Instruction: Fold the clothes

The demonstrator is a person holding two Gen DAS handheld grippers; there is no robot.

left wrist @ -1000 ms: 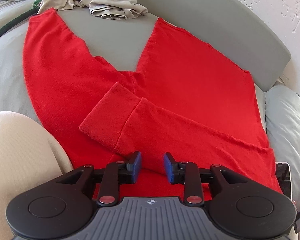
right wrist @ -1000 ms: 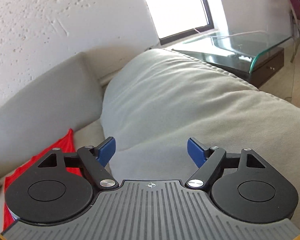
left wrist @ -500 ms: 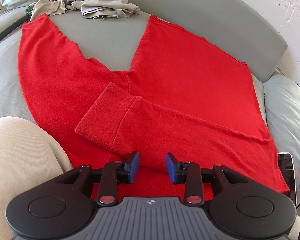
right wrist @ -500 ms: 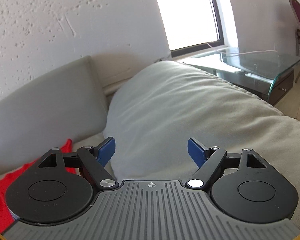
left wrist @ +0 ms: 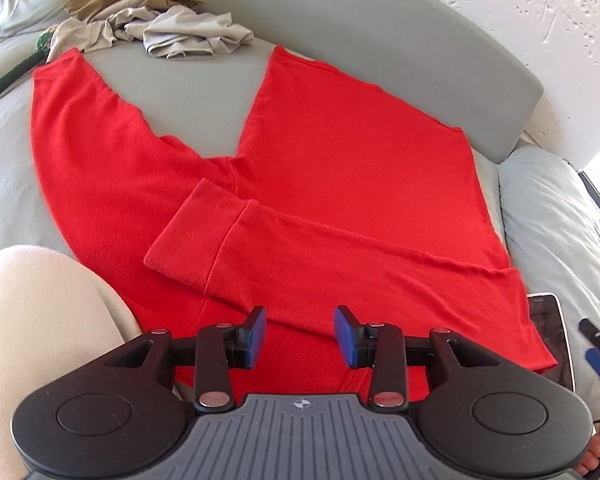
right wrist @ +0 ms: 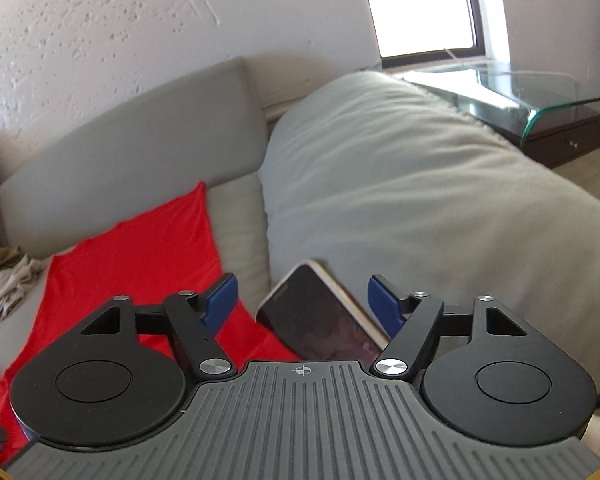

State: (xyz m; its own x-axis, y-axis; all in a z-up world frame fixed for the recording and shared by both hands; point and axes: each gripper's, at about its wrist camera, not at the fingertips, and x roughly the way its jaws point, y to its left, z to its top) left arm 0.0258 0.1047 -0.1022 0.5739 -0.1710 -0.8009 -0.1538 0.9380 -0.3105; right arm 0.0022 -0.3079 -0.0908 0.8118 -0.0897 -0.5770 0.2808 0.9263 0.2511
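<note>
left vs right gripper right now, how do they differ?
The left gripper has a narrower gap than the right gripper. The left gripper hovers over the red sweater; the right gripper hangs over a phone at the sweater's edge by a grey cushion. Both are open, holding nothing.

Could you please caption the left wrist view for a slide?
Open left gripper above red sweater with one sleeve folded across.
</note>
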